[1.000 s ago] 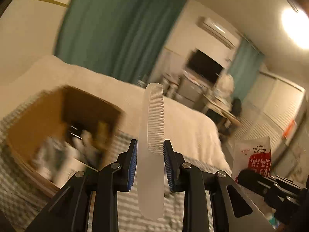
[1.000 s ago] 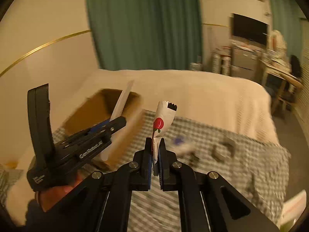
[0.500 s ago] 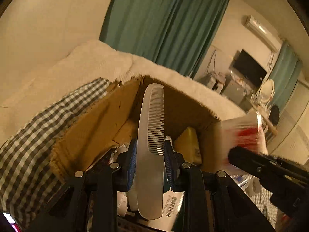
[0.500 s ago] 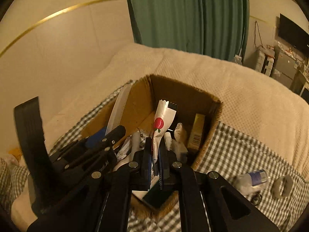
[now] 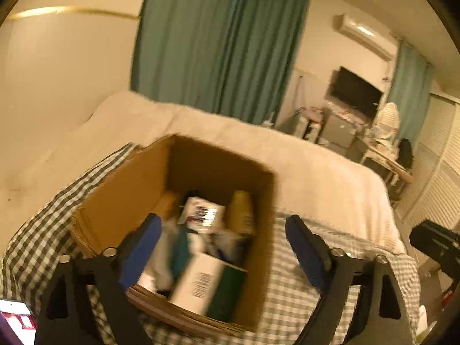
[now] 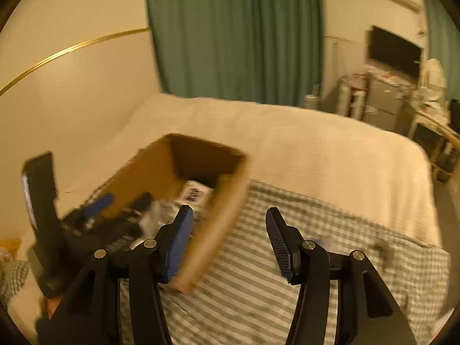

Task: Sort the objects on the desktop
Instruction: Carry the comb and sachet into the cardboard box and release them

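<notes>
A brown cardboard box [image 5: 120, 198] stands on a checked cloth on the bed, full of several packets, small boxes and a yellow bottle [image 5: 241, 212]. My left gripper [image 5: 222, 247] is open and empty just above the box's near side. My right gripper [image 6: 227, 235] is open and empty, to the right of the cardboard box [image 6: 230, 201], over the checked cloth [image 6: 287, 287]. The left gripper shows blurred at the box's left side in the right wrist view [image 6: 95, 207]. The comb and the red-and-white packet are not clearly made out among the blurred contents.
A cream bedspread [image 5: 258, 149] covers the bed beyond the box. Small blurred objects lie on the cloth at the right [image 6: 382, 250]. Green curtains [image 6: 235, 34], a TV [image 6: 394, 51] and cluttered furniture stand at the back. A wall runs along the left.
Both grippers have opened: the left let go of the white comb and the right let go of the red-and-white packet over the box. Both have pulled back a little.
</notes>
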Tool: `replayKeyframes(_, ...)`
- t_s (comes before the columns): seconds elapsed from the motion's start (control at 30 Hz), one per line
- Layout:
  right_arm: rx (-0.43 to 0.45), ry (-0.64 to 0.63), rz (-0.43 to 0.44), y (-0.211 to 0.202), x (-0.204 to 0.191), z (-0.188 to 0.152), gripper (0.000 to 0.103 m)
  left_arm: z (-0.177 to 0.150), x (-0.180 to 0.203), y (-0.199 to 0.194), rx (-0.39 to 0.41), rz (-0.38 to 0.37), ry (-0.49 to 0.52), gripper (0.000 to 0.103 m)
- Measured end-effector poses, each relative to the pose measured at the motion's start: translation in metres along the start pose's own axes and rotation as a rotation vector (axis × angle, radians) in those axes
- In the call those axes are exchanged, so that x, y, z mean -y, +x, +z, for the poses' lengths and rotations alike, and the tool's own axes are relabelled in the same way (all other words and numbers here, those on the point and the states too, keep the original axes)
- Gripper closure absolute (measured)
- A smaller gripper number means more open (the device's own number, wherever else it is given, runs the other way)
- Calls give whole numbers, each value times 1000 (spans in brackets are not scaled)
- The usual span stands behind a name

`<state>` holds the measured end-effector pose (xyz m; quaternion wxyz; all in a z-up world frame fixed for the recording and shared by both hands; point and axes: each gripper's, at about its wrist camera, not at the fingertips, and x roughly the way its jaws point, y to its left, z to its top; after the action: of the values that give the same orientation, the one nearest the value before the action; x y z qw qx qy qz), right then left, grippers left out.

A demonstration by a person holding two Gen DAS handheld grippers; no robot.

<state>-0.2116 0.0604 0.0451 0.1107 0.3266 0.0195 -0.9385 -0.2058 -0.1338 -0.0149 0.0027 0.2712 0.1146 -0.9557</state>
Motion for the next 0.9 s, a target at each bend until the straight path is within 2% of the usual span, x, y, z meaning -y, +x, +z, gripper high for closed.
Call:
replayKeyframes(0.1,16,34,-86,-41,38,-21,48,-8,44,-11,-10,-59,35,8)
replayKeyframes(0.2,21,55,-149,-71,65,-38,47,-31,85,-14,-42,-149,92,5)
replayKeyframes(0.27,15,83,-174,-81,84,-57,46,-49,108,-5,-92,-187,114,3)
replayKeyframes(0.33,5,115,-194,-85,100,-74,46,-69,123,12,-177,-184,115,3)
replayKeyframes(0.43,-12,170,-204,-79,124,-102,44,-91,127,28,-215,-183,116,3)
replayKeyframes(0.53,-30,202,-208,-67,135,-118,44,-107,133,46,-210,-152,161,3)
replayKeyframes(0.67,-56,248,-260,-36,158,-155,43,-135,139,64,-204,-139,208,3)
replayKeyframes(0.9,-97,339,-250,15,185,-191,40,-151,143,101,-230,-114,246,3)
